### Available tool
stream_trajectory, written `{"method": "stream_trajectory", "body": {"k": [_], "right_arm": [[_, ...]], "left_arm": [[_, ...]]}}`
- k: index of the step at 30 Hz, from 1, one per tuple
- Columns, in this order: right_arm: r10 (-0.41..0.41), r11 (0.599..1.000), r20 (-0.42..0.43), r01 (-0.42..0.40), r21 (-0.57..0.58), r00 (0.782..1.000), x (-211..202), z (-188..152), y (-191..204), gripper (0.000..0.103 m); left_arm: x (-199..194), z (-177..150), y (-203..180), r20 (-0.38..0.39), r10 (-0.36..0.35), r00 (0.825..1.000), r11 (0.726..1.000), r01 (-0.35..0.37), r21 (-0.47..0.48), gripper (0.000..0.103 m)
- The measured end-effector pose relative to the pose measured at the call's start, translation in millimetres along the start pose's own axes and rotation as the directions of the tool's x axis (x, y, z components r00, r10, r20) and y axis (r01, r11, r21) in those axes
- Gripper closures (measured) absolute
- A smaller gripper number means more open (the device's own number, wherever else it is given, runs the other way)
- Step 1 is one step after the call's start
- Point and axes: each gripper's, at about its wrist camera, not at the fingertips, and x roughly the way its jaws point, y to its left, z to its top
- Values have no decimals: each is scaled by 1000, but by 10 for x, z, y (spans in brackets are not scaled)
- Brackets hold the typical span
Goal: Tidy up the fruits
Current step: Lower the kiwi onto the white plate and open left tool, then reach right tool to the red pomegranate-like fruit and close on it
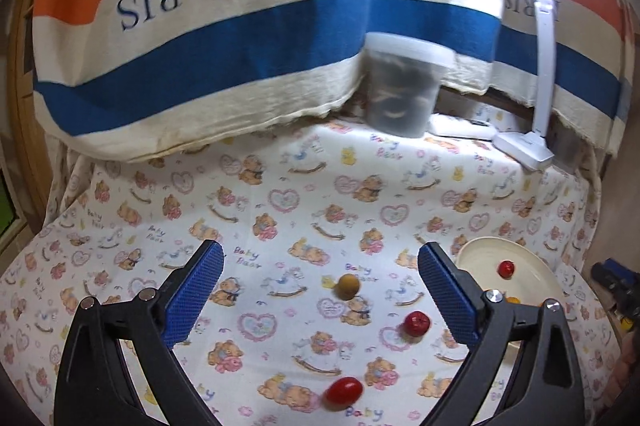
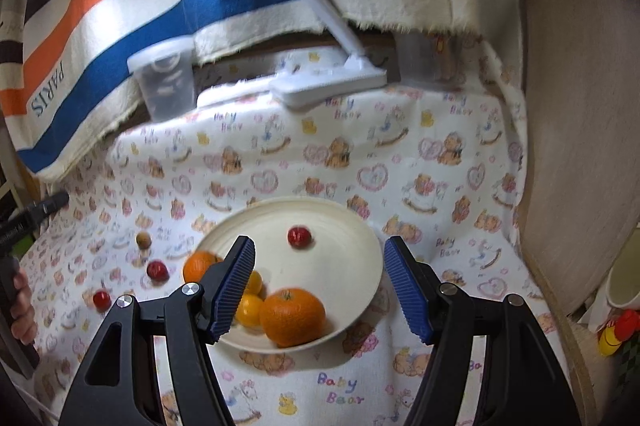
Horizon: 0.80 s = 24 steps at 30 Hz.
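Note:
A cream plate point(image 2: 344, 266) sits on the bear-print cloth and holds two oranges point(image 2: 293, 316), two small yellow fruits point(image 2: 249, 310) and a small red fruit point(image 2: 299, 236). My right gripper point(image 2: 320, 290) hovers open and empty above the plate's near side. Left of the plate, on the cloth, lie a brown round fruit point(image 1: 346, 286), a red round fruit point(image 1: 416, 322) and a red oval fruit point(image 1: 343, 391). My left gripper point(image 1: 320, 294) is open and empty above these loose fruits. The plate point(image 1: 532, 278) shows at the right of the left wrist view.
A lidded clear plastic tub point(image 1: 402, 86) and a white desk lamp point(image 1: 524, 146) stand at the back, in front of a striped "PARIS" towel point(image 1: 200, 38). A wooden wall point(image 2: 580, 106) borders the right side. A yellow and red toy point(image 2: 618, 330) lies off the table's right.

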Motion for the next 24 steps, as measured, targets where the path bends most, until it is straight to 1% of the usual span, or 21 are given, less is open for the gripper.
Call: {"method": "stream_trajectory", "body": {"k": [2, 4, 5, 7, 10, 14, 20, 24], "right_arm": [[1, 1000, -6, -1, -11, 1000, 14, 61, 60, 33], [7, 1000, -15, -8, -21, 1000, 21, 106, 143, 33], [14, 999, -21, -15, -30, 1000, 23, 123, 208, 33], [47, 997, -39, -49, -67, 998, 22, 161, 402, 33], [83, 992, -46, -87, -88, 995, 22, 192, 646, 33], [92, 990, -40, -95, -101, 995, 73, 210, 925, 33], [114, 985, -50, -120, -127, 992, 264, 268, 1331, 33], [128, 988, -37, -130, -81, 991, 433, 409, 1528, 33]], "left_arm": [[82, -18, 31, -24, 1, 1000, 1000, -1, 2, 6], [149, -41, 39, -38, 19, 999, 1000, -18, 11, 6], [175, -54, 37, -45, 29, 999, 999, -28, 17, 6], [188, -65, 33, -52, 26, 998, 999, -25, 21, 6], [145, -52, 48, -40, 2, 999, 1000, -2, 6, 6], [103, -25, 93, -31, -19, 999, 1000, 18, -23, 6], [71, 28, 212, -17, -13, 1000, 998, 11, -60, 6], [5, 68, 338, 13, 4, 1000, 996, -3, -85, 6]]}}
